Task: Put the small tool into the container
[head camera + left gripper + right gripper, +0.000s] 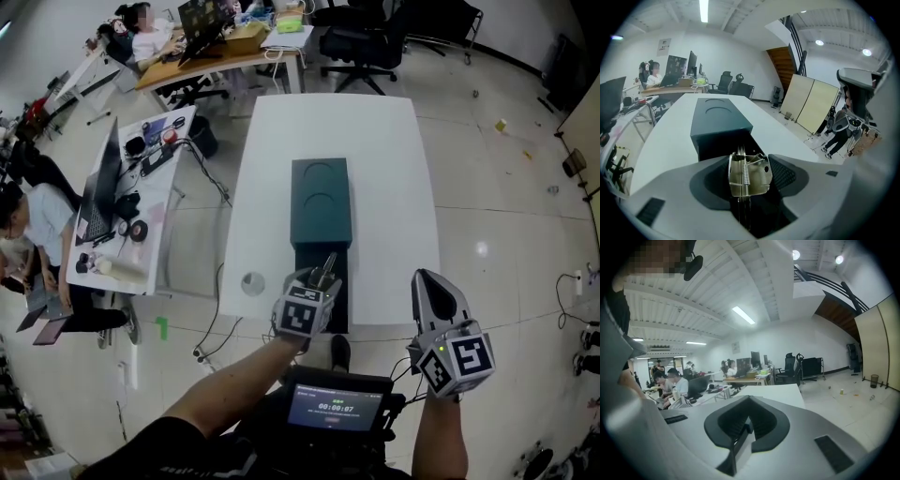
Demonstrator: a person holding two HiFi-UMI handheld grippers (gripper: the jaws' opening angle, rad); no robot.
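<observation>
Two grippers hang at the near edge of the white table (394, 187). The left gripper (317, 279) has its jaws clamped on the small tool (749, 174), a folded piece of bright metal with a coil spring down its middle. The pads press on it from either side and it points forward and down. It hangs over the near end of the container (322, 202), a dark teal box lying lengthwise along the middle of the table with two round recesses in its top. A black section runs out from the box's near end to the table's near edge, and the tool is above this section, not yet inside. The right gripper (427, 279) is off the table's near right corner, its jaws together with nothing between them. Both are well apart from each other.
</observation>
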